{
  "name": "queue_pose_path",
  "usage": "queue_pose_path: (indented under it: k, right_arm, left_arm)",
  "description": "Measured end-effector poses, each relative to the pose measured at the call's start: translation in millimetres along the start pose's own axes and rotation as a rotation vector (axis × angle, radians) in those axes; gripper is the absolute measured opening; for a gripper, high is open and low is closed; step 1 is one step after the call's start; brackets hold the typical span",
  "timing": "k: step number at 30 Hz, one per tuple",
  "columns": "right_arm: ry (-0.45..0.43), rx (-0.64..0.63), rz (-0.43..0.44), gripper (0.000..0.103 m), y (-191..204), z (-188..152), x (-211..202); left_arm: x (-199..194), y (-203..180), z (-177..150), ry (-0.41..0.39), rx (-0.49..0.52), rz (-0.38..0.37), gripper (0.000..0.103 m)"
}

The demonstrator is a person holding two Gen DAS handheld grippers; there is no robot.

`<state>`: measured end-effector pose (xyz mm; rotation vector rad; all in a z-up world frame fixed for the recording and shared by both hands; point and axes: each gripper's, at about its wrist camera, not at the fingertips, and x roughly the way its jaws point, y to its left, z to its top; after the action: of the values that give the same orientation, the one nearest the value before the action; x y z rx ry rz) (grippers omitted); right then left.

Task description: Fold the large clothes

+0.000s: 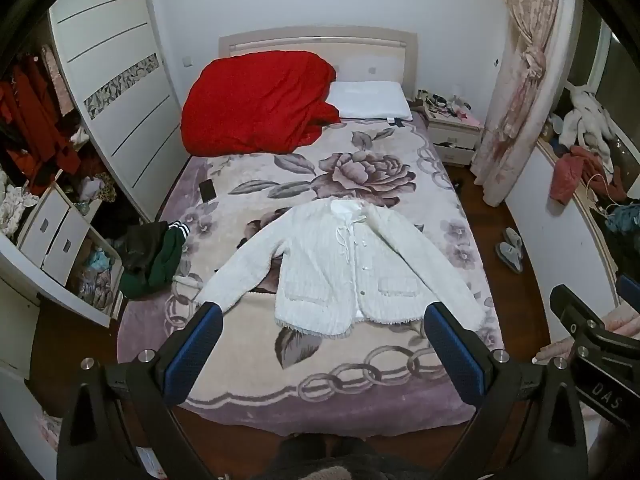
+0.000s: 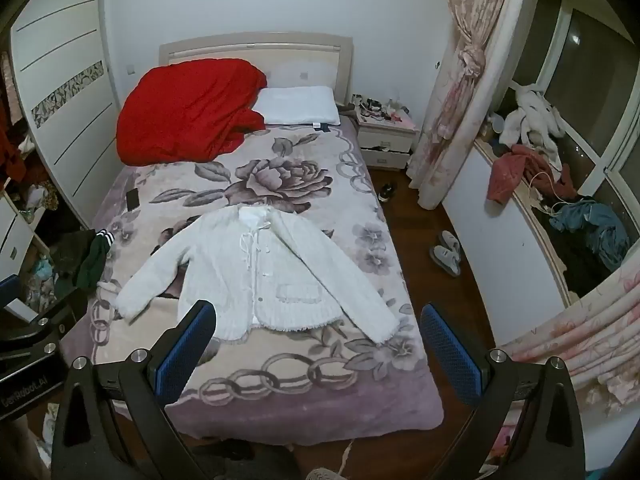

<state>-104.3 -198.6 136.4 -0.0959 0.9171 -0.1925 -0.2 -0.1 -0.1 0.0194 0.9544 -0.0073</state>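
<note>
Two spread grippers hover above a bed, holding nothing.

Left gripper [image 1: 322,354] and right gripper [image 2: 318,354] both stand wide open. A white fuzzy cardigan [image 1: 340,268] lies flat, sleeves out toward 8 and 4 o'clock, on the floral blanket [image 1: 360,364]. Risk, in my judgement: pads may pinch plush blanket along with a sleeve, dragging it askew; dark clothes [image 1: 150,258] at 9 o'clock could snag.

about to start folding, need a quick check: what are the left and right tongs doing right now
Left tongs: open, holding nothing, above the white jacket.
Right tongs: open, holding nothing, above the bed.
</note>
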Motion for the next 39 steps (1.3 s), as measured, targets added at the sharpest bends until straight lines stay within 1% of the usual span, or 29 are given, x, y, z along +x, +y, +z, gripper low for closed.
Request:
queue_pose_path:
  k: [7, 13, 14, 17, 27, 31, 39]
  right_arm:
    - [-0.006, -0.001, -0.003, 0.103, 1.1, 1.9, -0.7]
    - [-0.004, 0.002, 0.001, 0.103, 1.4, 3.4, -1.4]
    - [-0.004, 0.002, 0.001, 0.103, 1.6, 3.7, -1.5]
    - [-0.006, -0.001, 0.001, 0.103, 1.4, 4.3, -2.7]
    - [-0.002, -0.004, 0.008, 0.103, 4.1, 7.4, -2.7]
    - [-0.002, -0.006, 0.009, 0.103, 14.6, 17.6, -2.9]
    - [-0.004, -0.004, 0.009, 0.103, 12.7, 17.6, -4.0]
  left_arm:
    - [0.9, -2.1, -0.6, 0.003, 0.001, -0.007, 0.103]
    - [1.6, 3.8, -0.3, -0.001, -0.009, -0.01, 0.103]
    - [-1.4, -1.9, 7.8, -0.001, -0.007, -0.006, 0.103]
    - [-1.3, -5.0, 15.5, 0.0, -0.009, -0.008, 0.103]
    - [-1.1, -3.6, 12.2, -0.008, -0.01, -0.008, 0.103]
    - [-0.8, -1.7, 9.6, -0.008, -0.01, -0.01, 0.103]
    - [-0.9, -2.7, 10.4, -0.011, -0.011, -0.01, 0.103]
